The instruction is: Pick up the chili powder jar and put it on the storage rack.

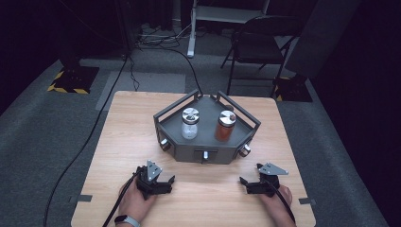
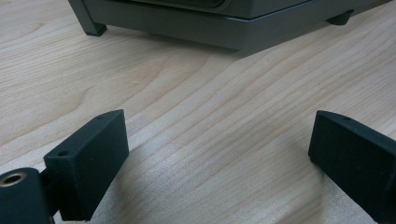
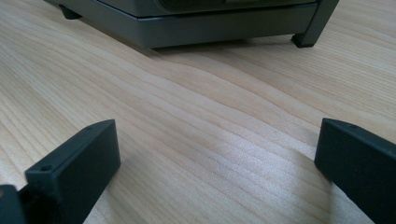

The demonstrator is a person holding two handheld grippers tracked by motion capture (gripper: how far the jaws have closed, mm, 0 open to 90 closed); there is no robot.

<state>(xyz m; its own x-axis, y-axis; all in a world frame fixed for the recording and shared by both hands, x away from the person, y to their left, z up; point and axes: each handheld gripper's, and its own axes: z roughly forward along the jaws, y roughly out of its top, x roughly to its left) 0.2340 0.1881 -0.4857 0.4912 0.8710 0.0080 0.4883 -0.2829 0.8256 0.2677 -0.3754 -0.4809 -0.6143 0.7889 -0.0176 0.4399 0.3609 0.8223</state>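
Observation:
A dark grey angular rack (image 1: pixel 206 142) with railings stands in the middle of the wooden table (image 1: pixel 127 142). On it stand two jars with metal lids: a clear one (image 1: pixel 189 124) on the left and an orange-brown one (image 1: pixel 225 125) on the right. My left gripper (image 1: pixel 159 184) rests on the table near the front left, open, with nothing between its jaws. My right gripper (image 1: pixel 247 184) rests at the front right, also open and empty. In each gripper view the rack's base (image 2: pixel 196 28) (image 3: pixel 205 25) lies ahead across bare wood, and both grippers (image 2: pixel 219 154) (image 3: pixel 219 163) are wide apart.
Knobs stick out of the rack's front faces (image 1: pixel 205 155). A black cable (image 1: pixel 90 137) trails off the table's left side to the floor. A folding chair (image 1: pixel 257 45) and a stand stay beyond the far edge. Tape marks (image 1: pixel 81 198) sit near the front corners.

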